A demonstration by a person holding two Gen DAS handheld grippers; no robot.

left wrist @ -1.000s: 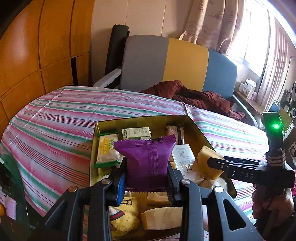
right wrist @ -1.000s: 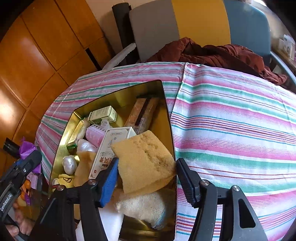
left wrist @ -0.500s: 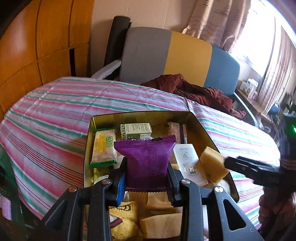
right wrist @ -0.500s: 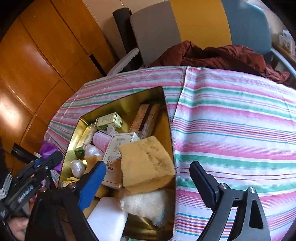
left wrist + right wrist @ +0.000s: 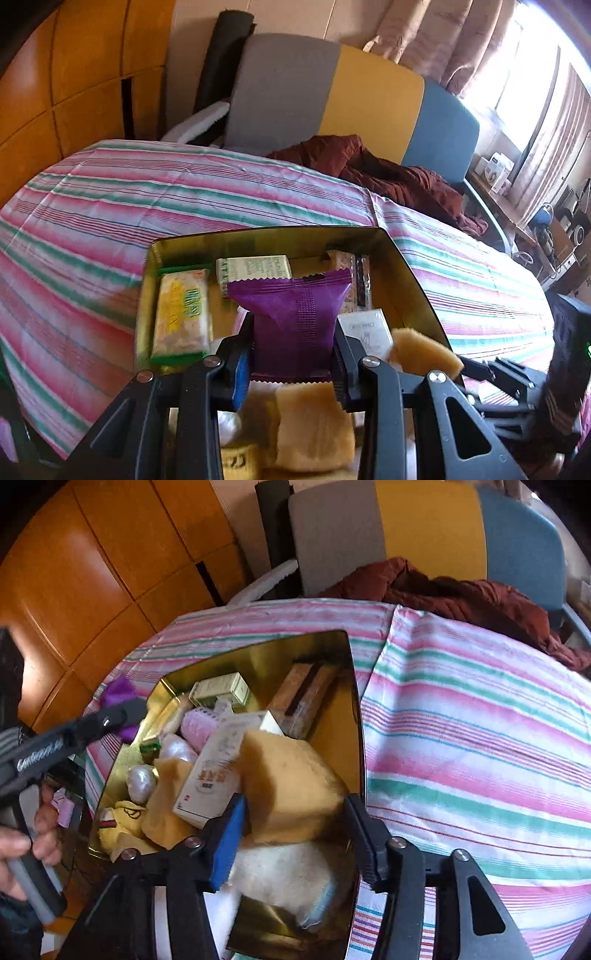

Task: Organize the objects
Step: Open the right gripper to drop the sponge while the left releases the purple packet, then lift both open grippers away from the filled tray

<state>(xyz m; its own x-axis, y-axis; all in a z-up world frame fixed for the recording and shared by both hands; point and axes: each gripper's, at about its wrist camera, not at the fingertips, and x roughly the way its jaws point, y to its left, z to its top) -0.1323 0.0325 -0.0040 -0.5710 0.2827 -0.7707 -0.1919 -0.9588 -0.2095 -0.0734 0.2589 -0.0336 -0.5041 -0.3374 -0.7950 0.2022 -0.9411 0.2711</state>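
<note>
Both tongs were over the gold tin (image 5: 413,266) on the striped cloth (image 5: 184,199), with a tri-colour chair back (image 5: 332,92) behind. Largest thing in my right gripper (image 5: 295,834) was the yellow sponge (image 5: 288,790): its jaws had just been closing around it. The blue pad looked to touch one side, but a sliver of gap showed at the other pad, so I counted it as not yet clamped. My left gripper (image 5: 291,354) pinched the purple snack packet (image 5: 295,321) upright above the tin's middle, pads pressed on both sides. Below it lay tan wafers (image 5: 310,424), a green-edged biscuit pack (image 5: 181,317), a white carton (image 5: 218,771), a small green box (image 5: 253,267), a brown bar (image 5: 351,280) at the far wall, and pearly sweets (image 5: 142,782). To do this step well, I judged the right jaws should finish squeezing the sponge mid-body, not its corner, since it's soft and would bulge out. Lift straight so the carton leaning on it doesn't tip. Packet should go in a bare spot near the biscuit pack, held low before release. The hands were close; keep them apart.
</note>
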